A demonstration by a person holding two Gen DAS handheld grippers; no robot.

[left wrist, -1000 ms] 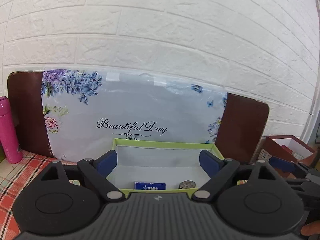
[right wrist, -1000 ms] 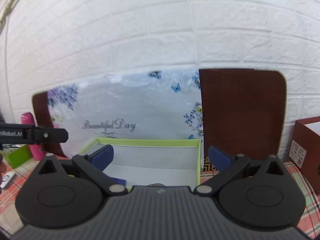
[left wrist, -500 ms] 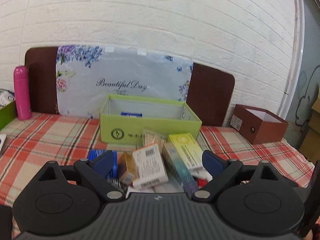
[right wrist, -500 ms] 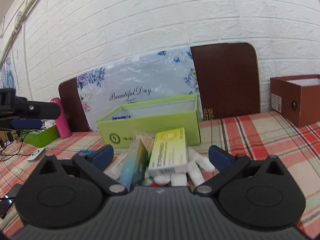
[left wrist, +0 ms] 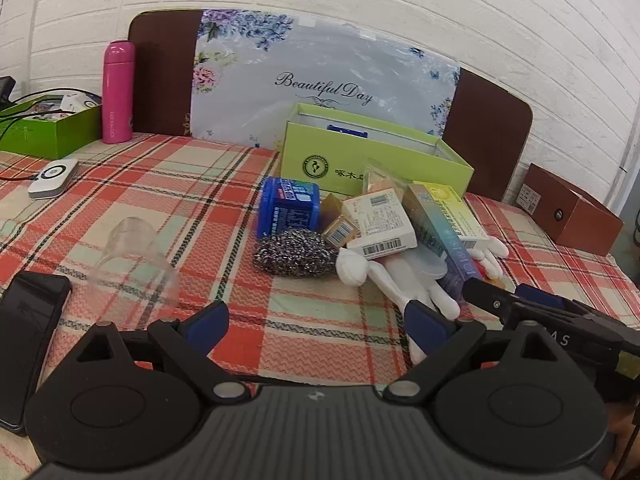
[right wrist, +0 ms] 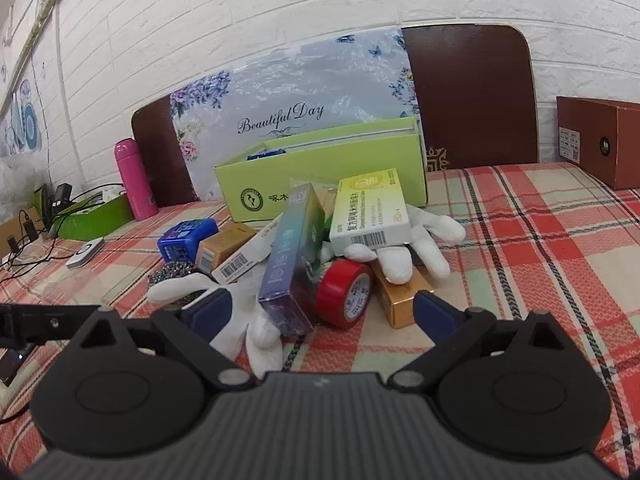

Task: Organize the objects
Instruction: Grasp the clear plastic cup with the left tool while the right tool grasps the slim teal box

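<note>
A pile of small items lies on the plaid tablecloth in front of an open lime-green box (left wrist: 372, 160) (right wrist: 320, 176). The pile holds a blue tin (left wrist: 290, 208), a steel scourer (left wrist: 294, 256), white gloves (left wrist: 384, 276) (right wrist: 400, 256), a white barcode carton (left wrist: 380, 224), a yellow-green carton (right wrist: 370, 208), a tall iridescent carton (right wrist: 292, 264), red tape (right wrist: 346, 292) and a gold box (right wrist: 400, 296). My left gripper (left wrist: 316, 322) is open and empty, short of the pile. My right gripper (right wrist: 322, 308) is open and empty, just before the tape and tall carton.
A pink bottle (left wrist: 117, 92) and a green tray (left wrist: 48, 128) stand at the back left. A white puck (left wrist: 54, 178), a clear cup (left wrist: 136, 256) and a black phone (left wrist: 24, 344) lie at left. A brown box (left wrist: 568, 212) (right wrist: 600, 140) sits at right.
Both grippers have pulled back and away from the green box, so the pile on the cloth now shows in front of them. Both stay open and empty.
</note>
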